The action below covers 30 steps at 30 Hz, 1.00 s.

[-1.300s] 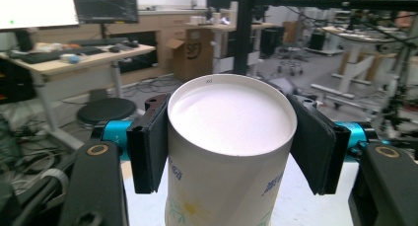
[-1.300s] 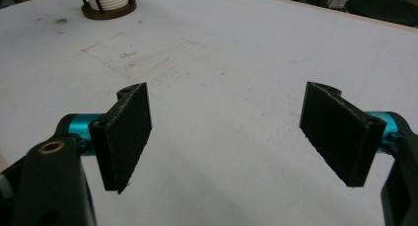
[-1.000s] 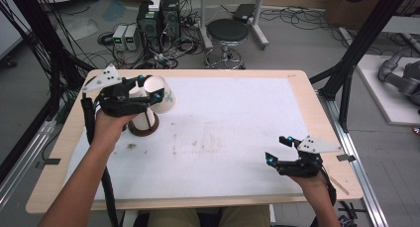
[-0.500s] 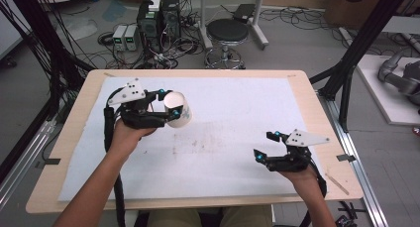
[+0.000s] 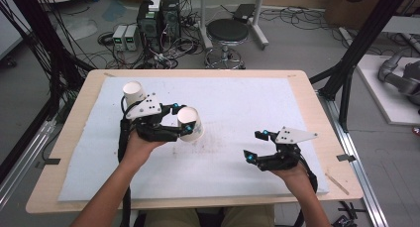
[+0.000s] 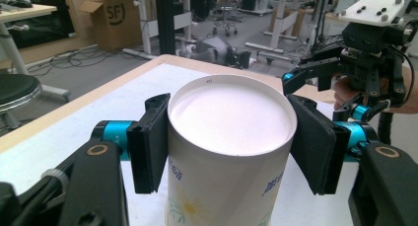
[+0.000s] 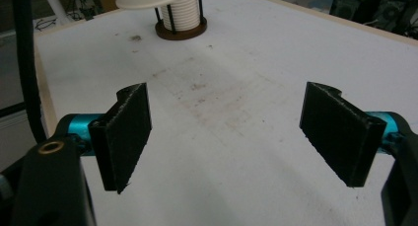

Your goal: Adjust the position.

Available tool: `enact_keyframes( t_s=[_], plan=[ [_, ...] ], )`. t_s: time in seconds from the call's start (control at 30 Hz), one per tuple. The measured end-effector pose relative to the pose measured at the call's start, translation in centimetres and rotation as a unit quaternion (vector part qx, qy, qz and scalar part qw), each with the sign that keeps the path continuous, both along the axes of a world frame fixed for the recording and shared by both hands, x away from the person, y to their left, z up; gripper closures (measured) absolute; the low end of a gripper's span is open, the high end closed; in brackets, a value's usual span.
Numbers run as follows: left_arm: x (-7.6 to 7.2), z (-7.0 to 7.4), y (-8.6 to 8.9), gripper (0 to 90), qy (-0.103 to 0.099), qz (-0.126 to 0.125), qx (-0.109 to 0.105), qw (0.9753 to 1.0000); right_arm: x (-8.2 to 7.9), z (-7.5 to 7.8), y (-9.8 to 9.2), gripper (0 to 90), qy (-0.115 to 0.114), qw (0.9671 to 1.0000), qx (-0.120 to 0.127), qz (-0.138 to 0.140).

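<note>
Here left gripper clamps cup mid-mat.

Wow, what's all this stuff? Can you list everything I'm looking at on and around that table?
Paper cup: one, white with a printed pattern, held above the table between the left gripper's jaws.
Stack of cups: one, white, in a round brown holder at the table's far left.
Table: one, light wood rim with a white, smudged top.
Stool: one, black round seat, on the floor beyond the table.
Electronic boxes: several, dark and grey, among cables on the floor beyond the table.
Left gripper: one, black with blue joints, shut on the paper cup.
Right gripper: one, black with blue joints, jaws wide open, near right.
</note>
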<state>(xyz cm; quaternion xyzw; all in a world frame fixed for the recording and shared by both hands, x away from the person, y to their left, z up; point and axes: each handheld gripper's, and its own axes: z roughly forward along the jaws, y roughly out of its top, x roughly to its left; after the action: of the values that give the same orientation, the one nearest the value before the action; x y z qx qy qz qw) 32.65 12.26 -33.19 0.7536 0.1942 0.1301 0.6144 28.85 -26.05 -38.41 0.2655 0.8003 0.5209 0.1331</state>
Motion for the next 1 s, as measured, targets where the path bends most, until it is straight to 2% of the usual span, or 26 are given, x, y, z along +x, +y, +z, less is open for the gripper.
enact_keyframes(
  t_s=[0.17, 0.3, 0.53, 1.0],
  plan=[
    [-0.2, -0.4, -1.0, 36.8, -0.001, -0.022, 0.000, 0.9998, -0.1, 0.3, 0.5, 20.1, -0.008, 0.9997, 0.006, 0.022],
    [-0.4, -0.7, -1.7, 36.8, 0.000, -0.038, 0.002, 0.9993, 0.0, 0.4, 1.5, 20.1, -0.006, 0.9994, -0.009, 0.034],
    [-0.8, -1.0, -2.7, 37.0, 0.001, -0.067, 0.002, 0.9978, 0.5, 0.8, 3.3, 20.2, -0.013, 0.9962, -0.007, 0.085],
    [-1.2, -1.5, -4.0, 37.2, 0.006, -0.104, 0.003, 0.9945, 1.0, 0.7, 5.9, 20.5, -0.016, 0.9912, -0.001, 0.132]
  ],
)
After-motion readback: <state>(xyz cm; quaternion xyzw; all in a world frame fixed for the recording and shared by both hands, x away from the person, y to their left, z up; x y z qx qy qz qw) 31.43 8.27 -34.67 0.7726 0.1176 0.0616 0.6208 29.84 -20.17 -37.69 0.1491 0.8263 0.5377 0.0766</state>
